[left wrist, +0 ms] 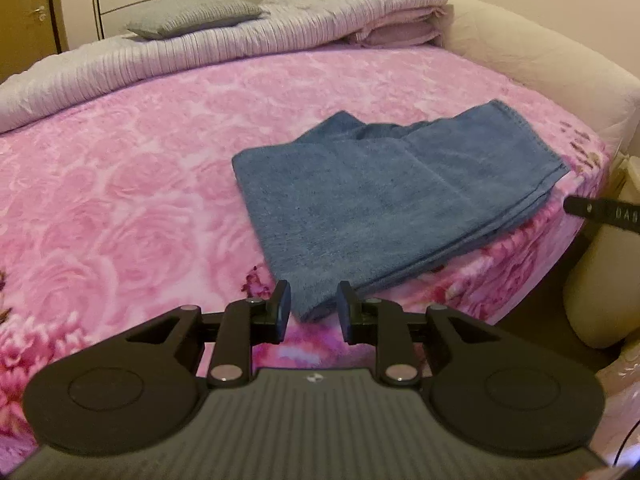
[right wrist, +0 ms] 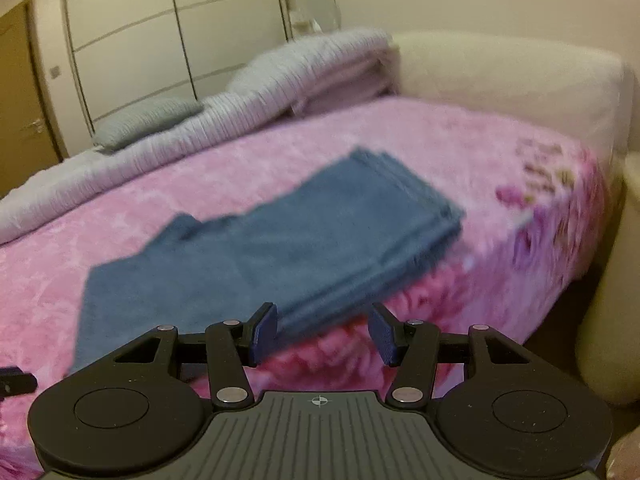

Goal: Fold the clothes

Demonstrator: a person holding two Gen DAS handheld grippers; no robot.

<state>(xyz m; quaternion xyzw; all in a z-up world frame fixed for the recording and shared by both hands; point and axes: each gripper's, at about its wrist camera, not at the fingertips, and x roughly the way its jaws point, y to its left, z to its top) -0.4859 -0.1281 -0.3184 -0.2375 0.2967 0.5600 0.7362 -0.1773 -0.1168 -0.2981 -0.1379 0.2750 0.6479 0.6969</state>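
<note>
A blue towel [left wrist: 384, 204] lies folded in several layers on the pink rose-pattern blanket [left wrist: 120, 208], near the bed's front right corner. It also shows in the right wrist view [right wrist: 280, 248], blurred. My left gripper [left wrist: 314, 310] is open and empty, just in front of the towel's near corner, jaws apart on either side of it without touching. My right gripper [right wrist: 322, 330] is open and empty, just short of the towel's near folded edge. The tip of the right gripper shows at the right edge of the left wrist view [left wrist: 600, 216].
A grey pillow [left wrist: 196, 16] and a folded pale quilt [left wrist: 340, 4] lie at the far side of the bed. A cream padded bed frame [left wrist: 532, 56] runs along the right. A wardrobe [right wrist: 160, 40] and a door [right wrist: 20, 92] stand behind.
</note>
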